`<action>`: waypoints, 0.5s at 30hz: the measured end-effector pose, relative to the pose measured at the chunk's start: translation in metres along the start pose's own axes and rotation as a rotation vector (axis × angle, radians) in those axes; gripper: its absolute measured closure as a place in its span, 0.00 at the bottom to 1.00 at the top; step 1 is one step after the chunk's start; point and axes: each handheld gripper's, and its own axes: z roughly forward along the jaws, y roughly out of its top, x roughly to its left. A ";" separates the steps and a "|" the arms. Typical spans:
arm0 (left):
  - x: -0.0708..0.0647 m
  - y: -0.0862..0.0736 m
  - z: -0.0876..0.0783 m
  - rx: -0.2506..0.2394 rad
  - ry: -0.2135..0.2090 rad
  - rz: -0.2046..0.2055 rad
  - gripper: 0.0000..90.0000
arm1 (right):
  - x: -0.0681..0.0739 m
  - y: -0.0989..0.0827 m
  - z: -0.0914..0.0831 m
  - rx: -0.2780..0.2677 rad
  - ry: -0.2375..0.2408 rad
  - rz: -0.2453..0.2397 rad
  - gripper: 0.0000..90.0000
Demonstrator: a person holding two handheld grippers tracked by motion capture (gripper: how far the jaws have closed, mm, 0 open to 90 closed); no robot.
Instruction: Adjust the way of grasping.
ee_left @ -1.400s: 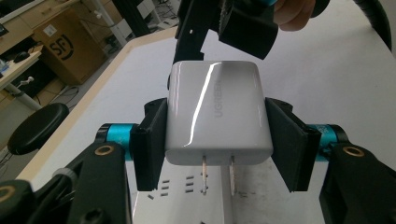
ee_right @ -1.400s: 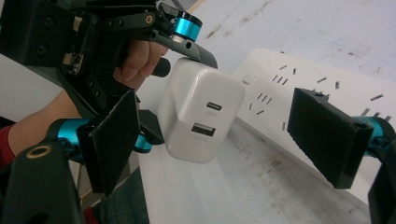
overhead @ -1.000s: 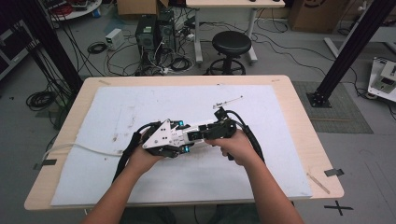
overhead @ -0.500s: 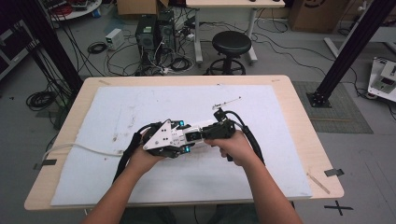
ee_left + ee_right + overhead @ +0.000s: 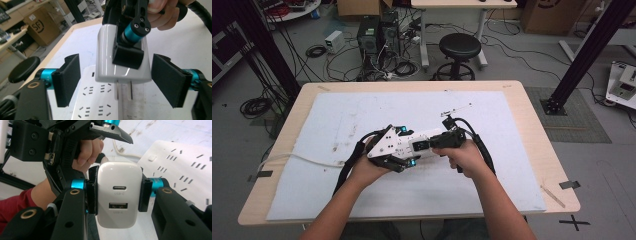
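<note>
My right gripper (image 5: 118,192) is shut on a white USB charger (image 5: 117,195), whose USB-C and USB-A ports face its camera. In the left gripper view the charger (image 5: 107,62) hangs with its two prongs (image 5: 122,91) just above a white power strip (image 5: 97,102). My left gripper (image 5: 116,75) is open, with a black pad on each side of the charger and not touching it. In the high view both grippers meet at the middle of the table, the left gripper (image 5: 408,146) facing the right gripper (image 5: 439,142). The strip (image 5: 185,162) lies on the mat beyond the charger.
A white mat (image 5: 512,165) covers most of the wooden table (image 5: 537,120). The strip's white cable (image 5: 297,159) trails off to the left edge. A thin rod (image 5: 457,109) lies behind the grippers. Beyond the table stand a stool (image 5: 459,47) and computer cases among cables.
</note>
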 end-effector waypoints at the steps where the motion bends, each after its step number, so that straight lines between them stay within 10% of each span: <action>1: 0.000 0.000 0.000 0.000 0.000 0.000 0.24 | 0.000 0.000 0.000 0.000 0.000 0.000 0.70; 15: 0.015 -0.006 -0.023 0.099 -0.008 -0.110 0.21 | 0.003 0.002 -0.026 -0.048 -0.134 -0.037 0.70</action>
